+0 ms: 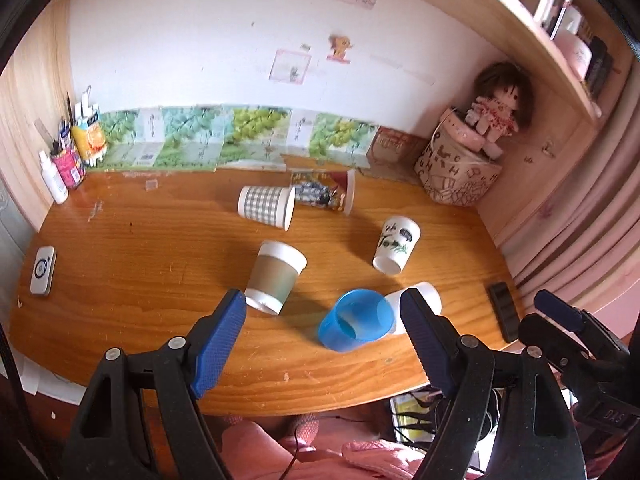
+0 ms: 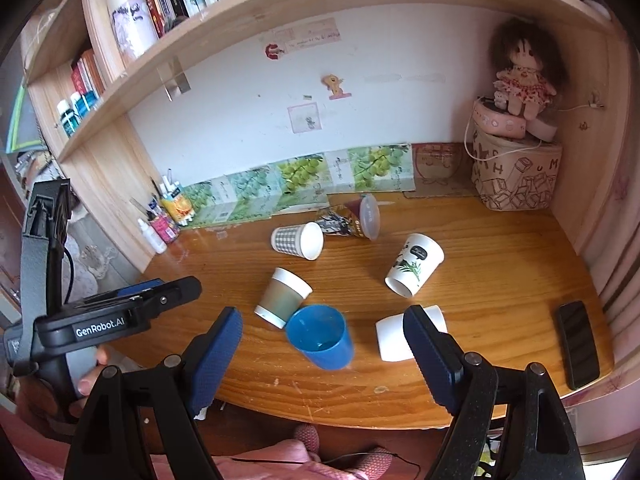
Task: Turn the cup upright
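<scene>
Several cups lie tipped on the wooden desk (image 1: 140,240). A blue plastic cup (image 1: 354,324) (image 2: 322,336) lies on its side near the front, mouth toward me. Beside it lie a brown-sleeved paper cup (image 1: 276,276) (image 2: 283,296), a plain white cup (image 1: 418,300) (image 2: 390,338), a panda-print cup (image 1: 396,244) (image 2: 414,264), a checked cup (image 1: 266,206) (image 2: 298,240) and a printed cup with a lid (image 1: 328,196) (image 2: 354,220). My left gripper (image 1: 324,332) is open above the desk's front edge, short of the blue cup. My right gripper (image 2: 324,344) is open too, empty.
A black phone (image 1: 505,312) (image 2: 578,344) lies at the right front. A white device (image 1: 43,271) lies at the left. Bottles and a pen holder (image 1: 70,152) stand back left. A printed box with a doll (image 1: 460,172) (image 2: 516,176) stands back right. Bookshelves (image 2: 168,8) hang above.
</scene>
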The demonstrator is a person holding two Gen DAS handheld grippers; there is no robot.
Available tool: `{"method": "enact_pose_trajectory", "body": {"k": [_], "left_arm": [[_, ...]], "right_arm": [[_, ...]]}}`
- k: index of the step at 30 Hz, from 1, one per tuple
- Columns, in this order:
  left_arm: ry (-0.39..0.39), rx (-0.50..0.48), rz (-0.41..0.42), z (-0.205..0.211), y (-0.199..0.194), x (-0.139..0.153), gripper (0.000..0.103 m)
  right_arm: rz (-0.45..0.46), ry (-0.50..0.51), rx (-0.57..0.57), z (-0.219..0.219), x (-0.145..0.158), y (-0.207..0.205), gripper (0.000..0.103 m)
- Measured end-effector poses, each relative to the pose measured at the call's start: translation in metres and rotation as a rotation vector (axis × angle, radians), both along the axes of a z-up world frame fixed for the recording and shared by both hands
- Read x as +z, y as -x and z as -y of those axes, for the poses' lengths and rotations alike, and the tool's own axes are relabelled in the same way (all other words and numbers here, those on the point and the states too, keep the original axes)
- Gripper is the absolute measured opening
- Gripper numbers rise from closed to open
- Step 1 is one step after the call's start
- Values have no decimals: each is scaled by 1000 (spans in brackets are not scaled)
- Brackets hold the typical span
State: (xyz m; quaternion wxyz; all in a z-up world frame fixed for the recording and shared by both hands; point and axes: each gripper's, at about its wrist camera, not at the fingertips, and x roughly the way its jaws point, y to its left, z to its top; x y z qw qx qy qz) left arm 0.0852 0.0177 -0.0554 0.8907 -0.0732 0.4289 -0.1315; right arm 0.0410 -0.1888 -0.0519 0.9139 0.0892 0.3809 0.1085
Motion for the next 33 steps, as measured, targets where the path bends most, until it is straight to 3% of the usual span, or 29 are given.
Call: {"method": "enact_pose_trajectory", "body": {"k": [7, 11, 14, 17, 19, 20, 33], "left_arm": [[-3, 47, 163, 15, 25, 25, 93], [-62, 62, 248, 28, 36, 35, 95], [-90, 71, 290, 34, 40, 39, 101], [-125, 113, 309, 38, 40, 41, 101], [-153, 146, 320, 41, 40, 41, 101], [-166, 160, 325, 42, 40, 42, 101], [-228, 221, 331, 50, 42, 35, 101]], "right_arm": [[67, -25, -40, 8, 9, 15, 83], [92, -29, -81, 16, 10, 18, 83], [109, -29, -92, 21, 12, 18, 83], [124, -11, -86, 20, 11, 18, 83], [134, 11, -76, 17, 10, 19, 92], [138, 14, -66, 16, 10, 19, 103], [120, 42, -14, 13, 9, 12, 103]]}}
